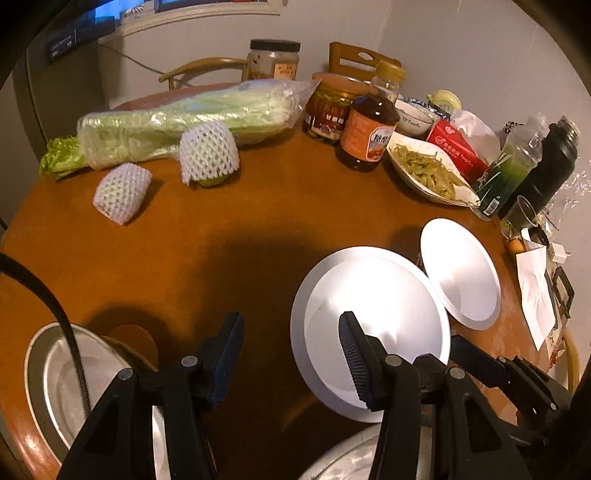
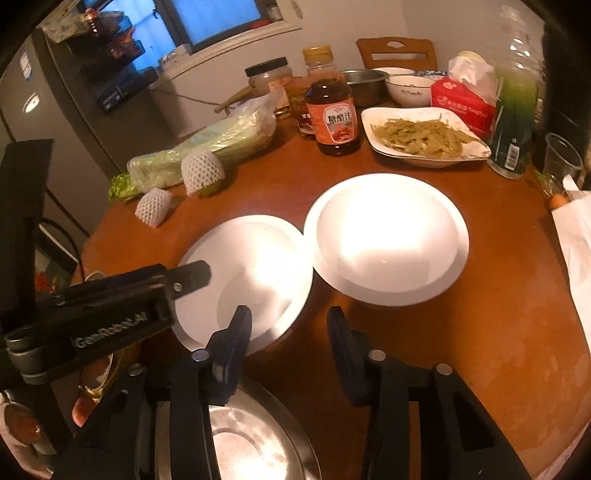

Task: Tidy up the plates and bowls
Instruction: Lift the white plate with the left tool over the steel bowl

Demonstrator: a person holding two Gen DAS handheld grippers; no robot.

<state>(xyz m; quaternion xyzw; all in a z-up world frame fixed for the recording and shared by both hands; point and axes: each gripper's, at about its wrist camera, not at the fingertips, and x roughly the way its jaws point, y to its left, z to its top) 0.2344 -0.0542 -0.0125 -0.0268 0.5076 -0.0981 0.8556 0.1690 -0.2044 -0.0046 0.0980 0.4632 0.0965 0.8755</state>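
Left wrist: our left gripper (image 1: 291,354) hangs with jaws spread and empty beside the round white plate (image 1: 369,325) on the brown round table (image 1: 221,236).

Right wrist: our right gripper (image 2: 290,328) is spread, empty, near a second white plate (image 2: 388,240).

Two white plates lie side by side on the brown surface (image 2: 480,332), rims nearly touching: left plate (image 2: 255,273), right plate (image 2: 384,236). A steel plate (image 2: 258,443) sits nearest.

white wall (image 2: 369,22), window (image 2: 218,18), wood chair (image 2: 397,53)
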